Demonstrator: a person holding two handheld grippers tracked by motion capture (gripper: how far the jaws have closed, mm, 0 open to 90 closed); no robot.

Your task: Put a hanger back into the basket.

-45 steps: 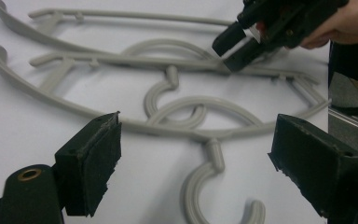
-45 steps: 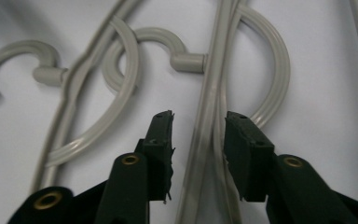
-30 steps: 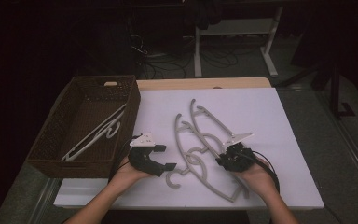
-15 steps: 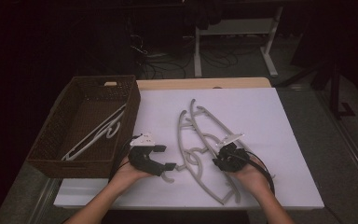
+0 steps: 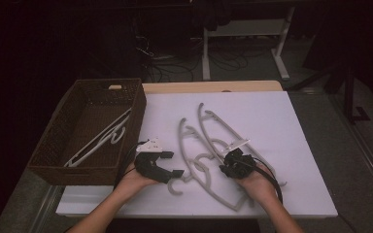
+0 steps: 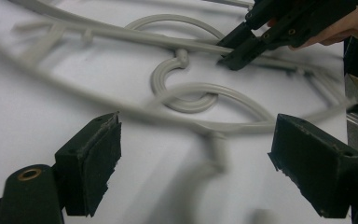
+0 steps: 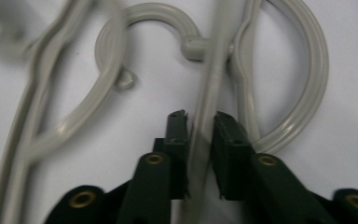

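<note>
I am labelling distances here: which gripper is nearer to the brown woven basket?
Left. The left gripper sits just beside the brown woven basket, near its front corner; the right gripper is farther away, clamped on a grey plastic hanger.

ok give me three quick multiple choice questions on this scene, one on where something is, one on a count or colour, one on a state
1. Where is the wicker basket?
A. left of the white board
B. on the board's right half
C. on the floor

2. How many hangers lie in the basket?
A. none
B. one
C. four

3. How is the right tool set?
A. wide open above the board
B. closed on a hanger bar
C. resting inside the basket

Answers: 1 A, it stands at the white board's left edge. 2 B, a single white hanger lies inside. 3 B, its jaws pinch the grey hanger bar, while the left tool is open.
</note>
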